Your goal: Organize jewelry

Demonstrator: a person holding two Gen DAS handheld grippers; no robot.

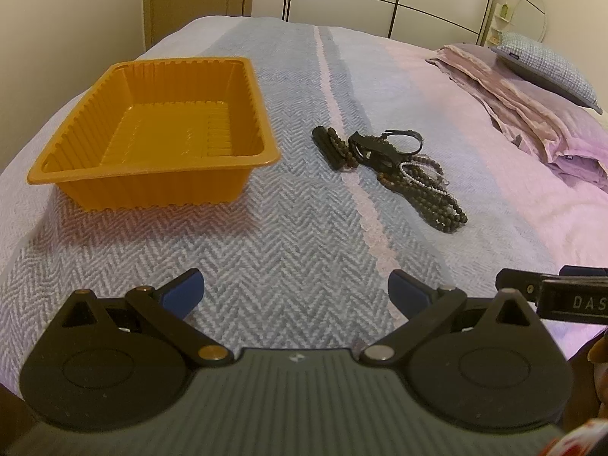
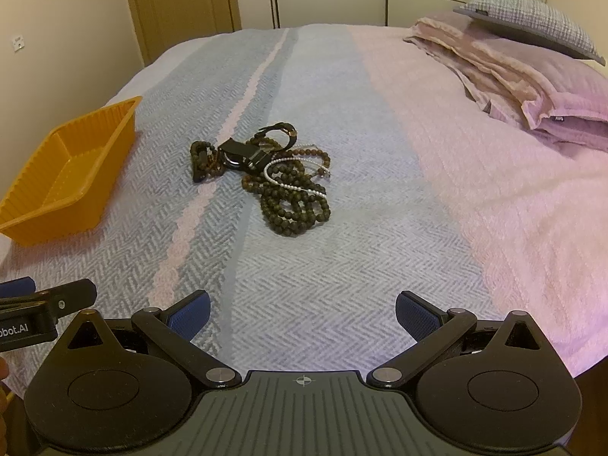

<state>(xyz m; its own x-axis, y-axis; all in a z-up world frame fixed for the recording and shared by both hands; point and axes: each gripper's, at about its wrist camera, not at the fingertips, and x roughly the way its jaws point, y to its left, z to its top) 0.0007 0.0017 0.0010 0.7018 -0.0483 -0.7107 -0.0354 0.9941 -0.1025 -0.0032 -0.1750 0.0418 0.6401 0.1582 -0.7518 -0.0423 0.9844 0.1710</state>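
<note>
Where readable, gripper (right) says "DAS".

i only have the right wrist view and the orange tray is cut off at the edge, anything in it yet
Observer: No. The left wrist view shows the whole orange tray, and it is empty.
Operator: is the left gripper open, i just see a bit of it
Observer: Yes. The left gripper has its fingers spread wide over the bed cover and holds nothing.
</note>
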